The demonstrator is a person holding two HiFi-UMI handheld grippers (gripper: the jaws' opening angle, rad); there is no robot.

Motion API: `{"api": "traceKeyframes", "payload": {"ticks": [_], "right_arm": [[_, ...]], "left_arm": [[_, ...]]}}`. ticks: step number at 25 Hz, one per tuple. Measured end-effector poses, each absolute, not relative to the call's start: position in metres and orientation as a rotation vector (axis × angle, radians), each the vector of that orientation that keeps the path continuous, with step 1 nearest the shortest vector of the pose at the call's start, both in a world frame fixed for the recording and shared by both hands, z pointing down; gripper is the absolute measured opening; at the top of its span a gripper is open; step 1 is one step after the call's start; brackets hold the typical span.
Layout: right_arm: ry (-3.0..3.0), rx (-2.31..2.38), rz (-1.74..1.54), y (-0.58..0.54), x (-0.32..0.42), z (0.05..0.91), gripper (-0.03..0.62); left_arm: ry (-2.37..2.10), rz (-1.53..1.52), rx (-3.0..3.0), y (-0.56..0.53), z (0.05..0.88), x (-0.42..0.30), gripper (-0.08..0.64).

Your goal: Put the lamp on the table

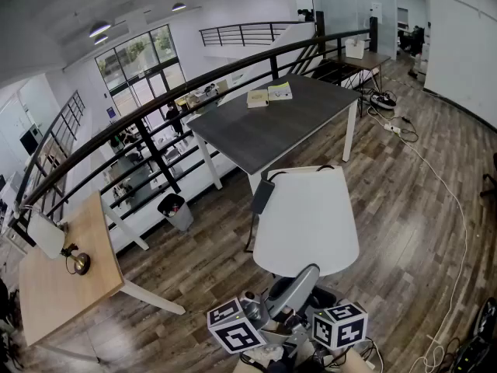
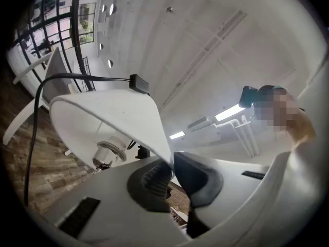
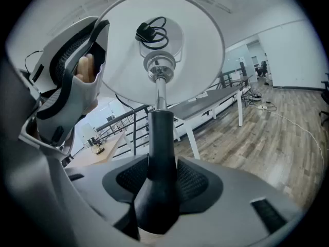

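lamp (image 1: 307,222): held in the air over the wood floor, resting on no counter; in the head view it sits just below the near corner of the dark counter
shade (image 2: 105,118): white and wide; its top faces the head camera, and its open underside faces both gripper views
stem (image 3: 160,138): a black sleeve low down, with a thin metal rod above it that runs up to the socket in the middle of the shade
socket (image 2: 109,151): metal, inside the shade
cable (image 1: 262,196): black, with a dark block that hangs at the shade's left edge in the head view; a loop of it lies inside the shade in the right gripper view
left gripper (image 2: 172,164): jaws nearly together, pinching the thin rim of the shade between the pads; tilted upward
right gripper (image 3: 162,176): jaws wide and clamped on the black stem, a pad pressed against each side of it
dark counter (image 1: 256,142): grey top on white legs, beyond the lamp and beside the railing
booklets (image 1: 269,94): two, lying flat near the dark counter's far edge
wooden counter (image 1: 54,294): at the left of the head view, well apart from the lamp
brass object (image 1: 78,264): small, near the wooden counter's far edge
bin (image 1: 175,210): on the floor between the two counters, near the railing
railing (image 1: 155,103): dark bars under a curved top rail, behind both counters
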State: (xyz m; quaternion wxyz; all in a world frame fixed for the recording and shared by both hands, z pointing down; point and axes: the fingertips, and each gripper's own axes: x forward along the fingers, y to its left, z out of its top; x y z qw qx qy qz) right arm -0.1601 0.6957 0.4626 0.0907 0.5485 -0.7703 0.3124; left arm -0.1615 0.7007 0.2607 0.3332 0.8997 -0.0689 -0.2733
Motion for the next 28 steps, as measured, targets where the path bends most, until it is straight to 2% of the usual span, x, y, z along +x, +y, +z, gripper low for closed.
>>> {"api": "traceKeyframes", "payload": {"ticks": [28], "right_arm": [[-2.296,1.681,0.917,0.644,-0.180,0.456,0.198]], "left_arm": [[-0.139,-0.715,2.373,0.655,0.254,-0.180,0.040]]}}
